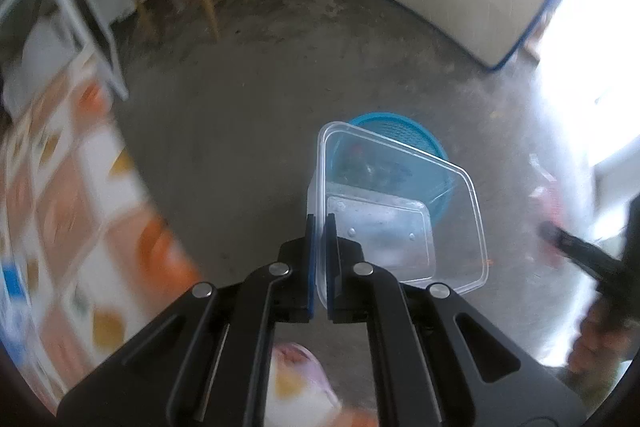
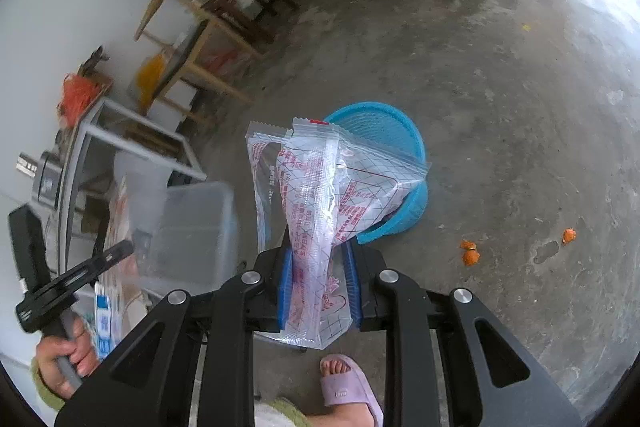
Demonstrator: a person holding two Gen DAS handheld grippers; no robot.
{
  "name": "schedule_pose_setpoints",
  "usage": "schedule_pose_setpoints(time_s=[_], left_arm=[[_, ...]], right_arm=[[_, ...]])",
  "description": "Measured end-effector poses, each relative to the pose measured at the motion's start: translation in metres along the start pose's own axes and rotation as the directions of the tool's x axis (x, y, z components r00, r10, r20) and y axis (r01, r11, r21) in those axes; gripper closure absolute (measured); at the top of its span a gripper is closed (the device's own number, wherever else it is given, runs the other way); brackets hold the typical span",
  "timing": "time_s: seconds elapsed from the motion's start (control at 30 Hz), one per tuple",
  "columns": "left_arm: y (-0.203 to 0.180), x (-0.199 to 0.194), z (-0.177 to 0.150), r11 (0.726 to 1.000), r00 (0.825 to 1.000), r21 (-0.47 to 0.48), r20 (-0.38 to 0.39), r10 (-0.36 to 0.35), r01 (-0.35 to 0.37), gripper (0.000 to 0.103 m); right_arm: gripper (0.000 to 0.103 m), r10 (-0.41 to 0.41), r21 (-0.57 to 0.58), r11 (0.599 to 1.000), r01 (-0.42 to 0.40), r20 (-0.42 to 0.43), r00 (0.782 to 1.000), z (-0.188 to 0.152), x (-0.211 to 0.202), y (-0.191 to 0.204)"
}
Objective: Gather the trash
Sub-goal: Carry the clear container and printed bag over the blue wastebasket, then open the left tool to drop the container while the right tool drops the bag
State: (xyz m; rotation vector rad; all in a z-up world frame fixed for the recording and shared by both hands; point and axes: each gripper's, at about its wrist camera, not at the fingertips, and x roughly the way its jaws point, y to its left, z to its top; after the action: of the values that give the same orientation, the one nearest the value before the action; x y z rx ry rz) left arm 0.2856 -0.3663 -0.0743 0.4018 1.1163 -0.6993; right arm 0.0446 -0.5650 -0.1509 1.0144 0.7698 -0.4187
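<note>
Left gripper (image 1: 319, 227) clenched on the clear plastic rectangular tub (image 1: 400, 203), right gripper (image 2: 318, 259) grasping the crinkly printed wrapper (image 2: 320, 195); the small blue plastic mesh basket (image 2: 384, 131) sits beyond, so either drop could miss.

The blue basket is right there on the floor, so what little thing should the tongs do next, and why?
Probably carry the left tongs a bit further forward, over the blue basket, then let go. They are shut on the wall of the clear plastic box, which hangs in front of the basket, not yet above its mouth. The right tongs grip a plastic wrapper and could follow.
</note>
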Motion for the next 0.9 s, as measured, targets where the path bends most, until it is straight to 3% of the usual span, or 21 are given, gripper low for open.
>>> schedule_pose_setpoints(time_s=[0.1,0.2,0.27,0.3,0.33,0.43,0.5,0.67,0.8,0.9], left_arm=[[-0.031,0.043,0.026,0.998,0.999,0.051,-0.028,0.036,-0.034,0.101],[-0.055,0.072,0.044,0.999,0.999,0.033,-0.029,0.028,-0.027,0.099],[-0.069,0.099,0.051,1.000,0.999,0.011,-0.050,-0.018,0.019,0.077],[-0.072,0.107,0.052,1.000,0.997,0.005,-0.073,-0.020,0.020,0.053],[-0.072,0.118,0.051,1.000,0.995,-0.016,-0.102,-0.016,0.014,0.048],[-0.060,0.121,0.049,0.994,0.989,-0.084,-0.125,-0.081,0.071,0.049],[-0.047,0.110,0.046,0.990,0.987,-0.111,-0.125,-0.104,0.091,0.049],[-0.002,0.041,0.037,0.984,0.989,-0.124,-0.051,-0.136,0.129,0.042],[0.035,-0.023,0.014,0.985,0.991,-0.113,0.033,-0.128,0.131,0.033],[0.067,-0.077,-0.018,0.988,0.989,-0.118,0.121,-0.082,0.096,0.029]], right_arm=[[0.081,-0.016,0.026,1.000,0.016,0.007,1.000,0.005,0.003,-0.014],[0.081,-0.038,0.052,0.998,0.037,0.013,0.999,0.008,0.003,-0.029],[0.081,-0.058,0.063,0.996,0.057,0.010,0.998,0.009,0.005,-0.038],[0.081,-0.070,0.066,0.995,0.070,0.005,0.998,0.009,0.007,-0.042],[0.081,-0.075,0.068,0.995,0.075,0.001,0.997,0.009,0.008,-0.045],[0.081,-0.082,0.068,0.994,0.083,-0.011,0.997,0.011,0.015,-0.050],[0.081,-0.084,0.056,0.995,0.085,-0.021,0.996,0.014,0.024,-0.050],[0.081,-0.098,-0.003,0.995,0.098,-0.050,0.994,0.029,0.056,-0.038],[0.081,-0.121,-0.092,0.989,0.113,-0.085,0.989,0.044,0.088,-0.015],[0.080,-0.139,-0.157,0.980,0.123,-0.099,0.985,0.049,0.110,0.002]])
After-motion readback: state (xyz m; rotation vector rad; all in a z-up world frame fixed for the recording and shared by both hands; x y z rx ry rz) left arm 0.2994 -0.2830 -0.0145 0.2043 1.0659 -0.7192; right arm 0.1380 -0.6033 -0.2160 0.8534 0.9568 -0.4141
